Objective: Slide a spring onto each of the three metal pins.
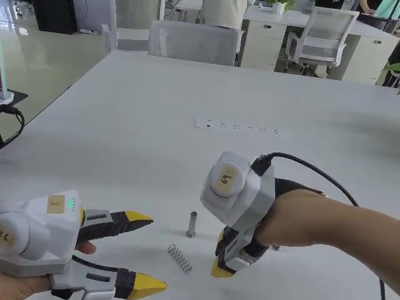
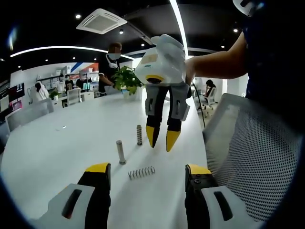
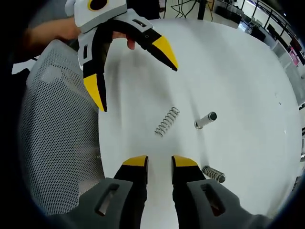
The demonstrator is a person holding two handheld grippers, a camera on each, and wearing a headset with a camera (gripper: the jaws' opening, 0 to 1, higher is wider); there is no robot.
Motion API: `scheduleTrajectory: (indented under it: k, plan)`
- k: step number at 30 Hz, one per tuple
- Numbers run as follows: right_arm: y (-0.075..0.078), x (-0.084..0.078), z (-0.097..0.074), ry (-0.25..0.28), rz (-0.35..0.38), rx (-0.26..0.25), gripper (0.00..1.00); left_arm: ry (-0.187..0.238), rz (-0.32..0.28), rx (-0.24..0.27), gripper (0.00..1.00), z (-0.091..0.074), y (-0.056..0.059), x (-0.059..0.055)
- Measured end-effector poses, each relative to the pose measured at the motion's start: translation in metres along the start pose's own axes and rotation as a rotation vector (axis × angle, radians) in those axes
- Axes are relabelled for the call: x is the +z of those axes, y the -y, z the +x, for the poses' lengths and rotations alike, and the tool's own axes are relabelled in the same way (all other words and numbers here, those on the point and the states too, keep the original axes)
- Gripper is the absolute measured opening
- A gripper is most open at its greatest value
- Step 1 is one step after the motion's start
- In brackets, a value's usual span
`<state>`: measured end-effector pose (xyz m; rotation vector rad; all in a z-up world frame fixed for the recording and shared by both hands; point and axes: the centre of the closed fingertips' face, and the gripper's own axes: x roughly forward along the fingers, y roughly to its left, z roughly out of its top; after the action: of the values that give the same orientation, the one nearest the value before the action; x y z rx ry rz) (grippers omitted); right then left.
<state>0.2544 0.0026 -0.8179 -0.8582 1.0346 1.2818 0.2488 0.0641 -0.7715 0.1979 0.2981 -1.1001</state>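
An open-plan office is shown. A large white table [image 1: 187, 94] is taken as the landmark. A row of power sockets [image 1: 234, 127] is set flush into its top, and a grey mesh-backed chair [image 1: 194, 40] is pushed up to its far edge. Beyond that edge a white swivel chair [image 1: 319, 34] and a white drawer cabinet [image 1: 262, 44] are seen at other desks. Above the table a ceiling air-conditioning cassette [image 2: 101, 21] and long light strips [image 2: 180, 21] are mounted. At one end a potted plant [image 2: 125, 78] is placed.
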Motion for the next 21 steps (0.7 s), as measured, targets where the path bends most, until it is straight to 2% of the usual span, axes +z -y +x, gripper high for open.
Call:
scheduleTrajectory:
  k: [4, 11, 14, 21]
  plan:
    - [-0.003, 0.010, 0.005, 0.029, 0.028, 0.013, 0.17, 0.000, -0.001, 0.000, 0.59, 0.000, 0.000, 0.000]
    - [0.000, 0.022, 0.017, 0.056, 0.061, -0.002, 0.17, 0.001, -0.002, 0.000, 0.59, -0.001, 0.000, 0.000]
    - [-0.001, 0.027, 0.022, 0.079, 0.094, 0.010, 0.17, 0.000, -0.002, 0.000, 0.59, -0.001, 0.000, -0.001]
    - [0.008, 0.031, 0.029, 0.085, 0.151, -0.023, 0.17, 0.001, -0.004, 0.001, 0.58, -0.001, -0.001, -0.001]
